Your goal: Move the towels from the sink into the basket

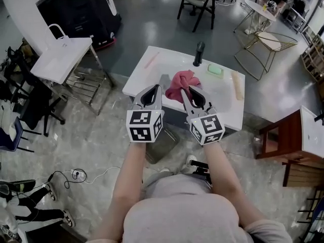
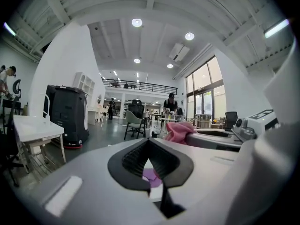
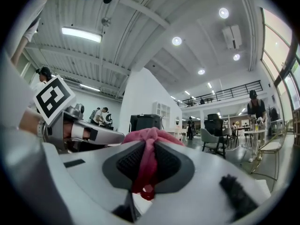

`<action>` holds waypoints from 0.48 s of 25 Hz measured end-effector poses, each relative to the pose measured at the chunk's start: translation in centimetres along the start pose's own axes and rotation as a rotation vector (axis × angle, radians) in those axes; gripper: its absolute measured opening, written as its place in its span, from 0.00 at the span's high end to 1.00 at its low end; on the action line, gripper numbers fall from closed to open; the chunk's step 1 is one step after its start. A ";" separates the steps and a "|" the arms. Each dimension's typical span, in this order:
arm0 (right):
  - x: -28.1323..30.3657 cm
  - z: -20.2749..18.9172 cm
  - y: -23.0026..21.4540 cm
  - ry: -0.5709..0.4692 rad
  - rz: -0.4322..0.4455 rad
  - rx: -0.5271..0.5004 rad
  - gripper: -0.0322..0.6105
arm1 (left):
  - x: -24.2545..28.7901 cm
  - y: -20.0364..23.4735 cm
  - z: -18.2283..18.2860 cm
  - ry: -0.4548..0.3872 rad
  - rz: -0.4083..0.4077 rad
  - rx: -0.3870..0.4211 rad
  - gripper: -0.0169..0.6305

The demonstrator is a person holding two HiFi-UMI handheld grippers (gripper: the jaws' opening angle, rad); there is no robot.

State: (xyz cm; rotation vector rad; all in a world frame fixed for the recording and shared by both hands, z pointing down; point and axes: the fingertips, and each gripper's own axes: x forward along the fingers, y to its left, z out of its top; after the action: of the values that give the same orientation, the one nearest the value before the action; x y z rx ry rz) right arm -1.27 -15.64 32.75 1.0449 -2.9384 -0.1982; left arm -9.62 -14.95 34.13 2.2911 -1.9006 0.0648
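Head view shows the pink towel (image 1: 183, 80) bunched up in the air, just above the near side of the sink (image 1: 147, 70). The right gripper (image 1: 184, 90) is clamped on it. In the right gripper view a fold of the cloth runs down between the two pads, and a puff of it sticks out past the tips.

The left gripper (image 1: 158, 87) is just beside it, also above the sink's near edge. Its tips are pressed together. A small purple patch (image 2: 151, 175) shows in the gap behind the tips. I cannot tell if it is pinched cloth or something lying below.

The towel looks soft, light and floppy. It will likely droop and swing, and it will not break. A thin pinch could slide out, so it is best to grab a thick fold near the middle. I cannot see the basket for sure anywhere near the sink.
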 end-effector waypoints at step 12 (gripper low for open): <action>2.7 -0.5 5.6 0.000 0.114 -0.001 0.85 | -3.6 4.9 -2.3 0.008 0.094 -0.084 0.97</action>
State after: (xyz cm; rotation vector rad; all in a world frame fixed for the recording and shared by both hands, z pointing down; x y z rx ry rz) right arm -6.78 -13.11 33.89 0.8744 -2.9863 -0.1975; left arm -14.94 -11.92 36.36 2.1442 -1.9677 0.0054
